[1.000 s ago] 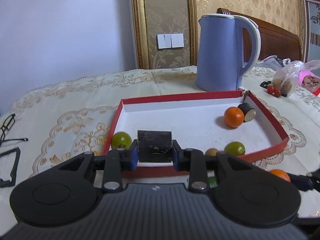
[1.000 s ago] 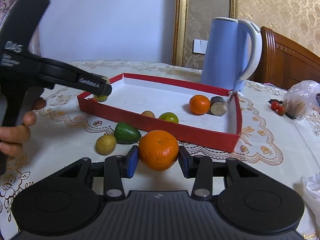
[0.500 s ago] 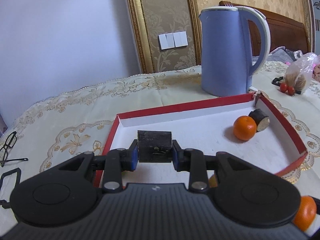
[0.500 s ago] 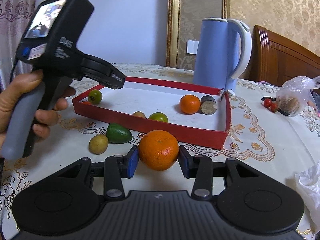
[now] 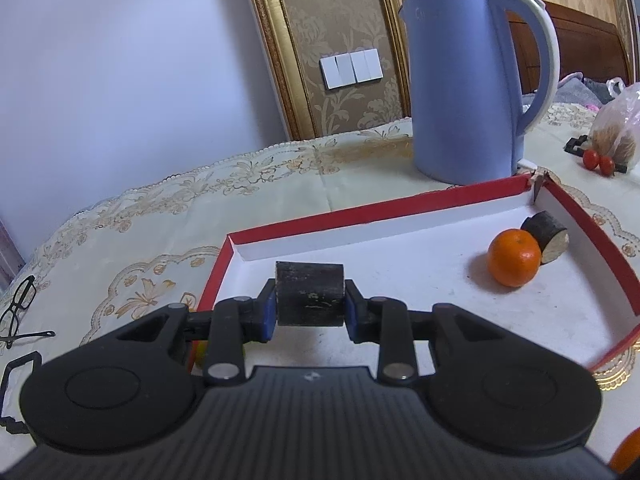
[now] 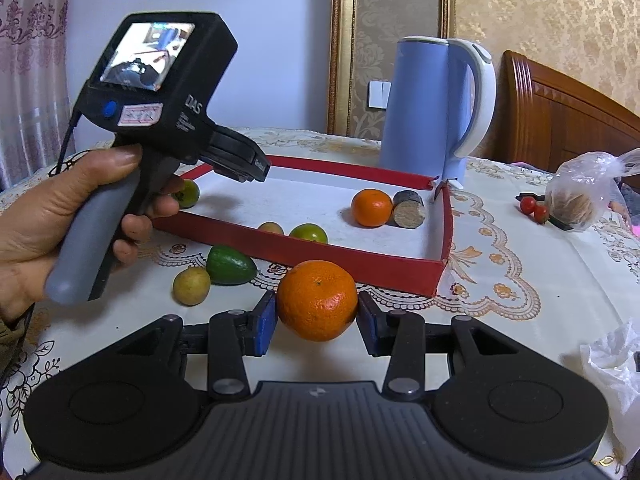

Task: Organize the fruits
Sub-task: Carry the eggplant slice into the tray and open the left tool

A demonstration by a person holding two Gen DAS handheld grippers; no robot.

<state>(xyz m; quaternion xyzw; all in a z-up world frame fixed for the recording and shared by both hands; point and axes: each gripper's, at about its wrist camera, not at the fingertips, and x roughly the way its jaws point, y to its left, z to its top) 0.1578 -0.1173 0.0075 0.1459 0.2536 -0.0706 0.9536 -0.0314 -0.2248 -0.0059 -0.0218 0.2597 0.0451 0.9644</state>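
The left gripper (image 5: pixel 310 312) had its fingers (image 5: pixel 267 314) pressed against both ends of a dark cylindrical chunk (image 5: pixel 310 298), holding it above the near-left corner of the red-rimmed tray (image 5: pixel 420 202). The right gripper (image 6: pixel 317 322) held a large orange (image 6: pixel 317 300) clamped between its blue fingers (image 6: pixel 265 326), above the counter (image 6: pixel 520 280) just in front of the tray's near wall. Inside the tray a smaller orange (image 5: pixel 513 258) touched another dark chunk (image 5: pixel 546 232) near the far-right corner. An avocado (image 6: pixel 231 266) and a yellowish fruit (image 6: pixel 191 286) lay side by side on the counter outside the tray. A blue kettle (image 5: pixel 464 100) stood behind the tray.
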